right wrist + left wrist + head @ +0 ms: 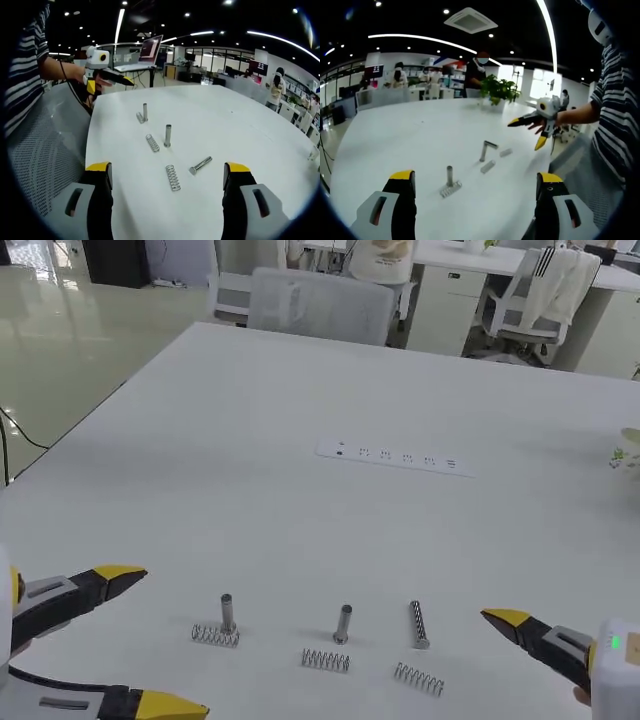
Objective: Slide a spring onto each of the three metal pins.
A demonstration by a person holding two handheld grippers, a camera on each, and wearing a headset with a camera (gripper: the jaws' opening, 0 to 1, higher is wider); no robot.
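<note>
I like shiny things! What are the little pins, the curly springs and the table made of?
The short grey cylindrical pins look like metal, likely steel: silvery with a soft glint. The small coiled wire springs look like thin steel wire. The wide white table looks smooth and matte, maybe laminate; hard to tell.

My white worktop (300, 380), left pin (227, 613) and middle pin (343, 623) upright, right pin (418, 625) lying flat, left spring (215, 636), middle spring (325, 660), right spring (418, 678) just beside them, power strip (395, 456) beyond.
</note>
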